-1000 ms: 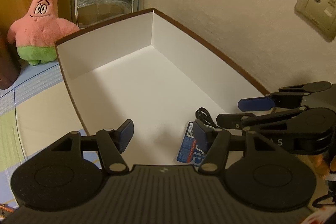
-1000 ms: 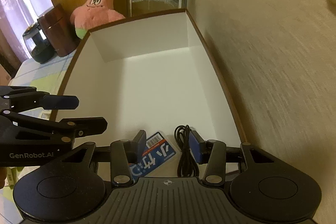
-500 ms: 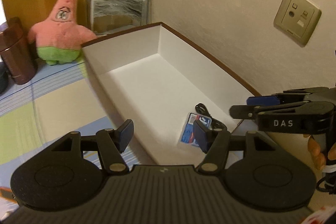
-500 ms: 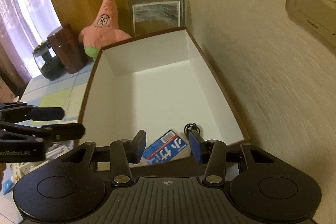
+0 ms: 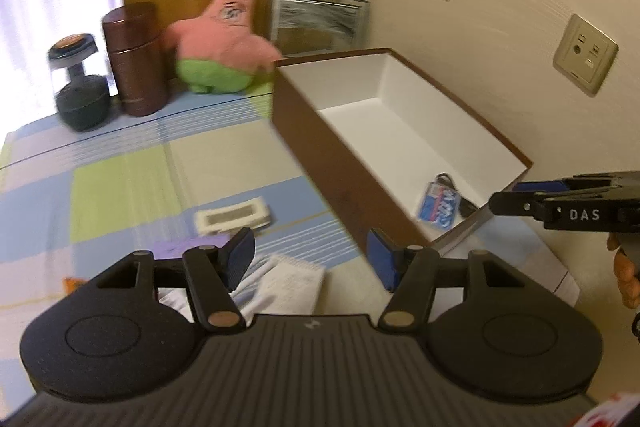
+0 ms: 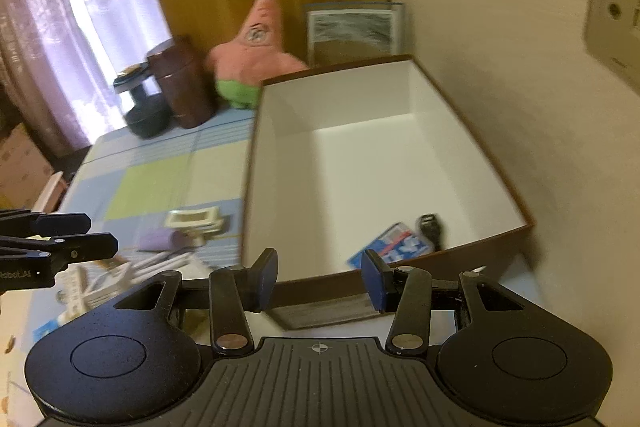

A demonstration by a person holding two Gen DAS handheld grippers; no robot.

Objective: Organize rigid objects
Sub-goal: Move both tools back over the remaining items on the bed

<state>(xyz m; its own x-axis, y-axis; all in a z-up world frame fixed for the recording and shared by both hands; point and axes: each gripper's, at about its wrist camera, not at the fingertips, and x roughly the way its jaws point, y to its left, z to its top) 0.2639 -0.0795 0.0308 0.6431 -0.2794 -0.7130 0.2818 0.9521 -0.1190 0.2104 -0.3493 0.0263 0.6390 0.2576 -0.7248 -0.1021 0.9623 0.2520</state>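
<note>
A brown box with a white inside (image 5: 320, 163) (image 6: 472, 131) stands against the wall. In its near end lie a blue packet (image 5: 438, 207) (image 6: 394, 247) and a black cable (image 5: 464, 205) (image 6: 431, 229). My left gripper (image 5: 312, 257) is open and empty, above the cloth just left of the box's near corner. My right gripper (image 6: 319, 281) is open and empty, just short of the box's near wall. Loose items lie on the cloth: a white flat device (image 5: 232, 219) (image 6: 194, 219), a purple item (image 6: 154, 239), a white notepad (image 5: 290, 283) and white sticks (image 6: 120, 269).
A pink star plush (image 5: 224, 39), a brown canister (image 5: 134, 59), a dark jar (image 5: 80, 83) and a framed picture (image 5: 316, 21) stand at the back of the checked tablecloth (image 5: 120, 187). Wall sockets (image 5: 584, 55) are on the right wall.
Both grippers have pulled back out of the box and toward me. The left one has swung left, so the tablecloth and the loose items now show. Packet and cable stay in the box.
</note>
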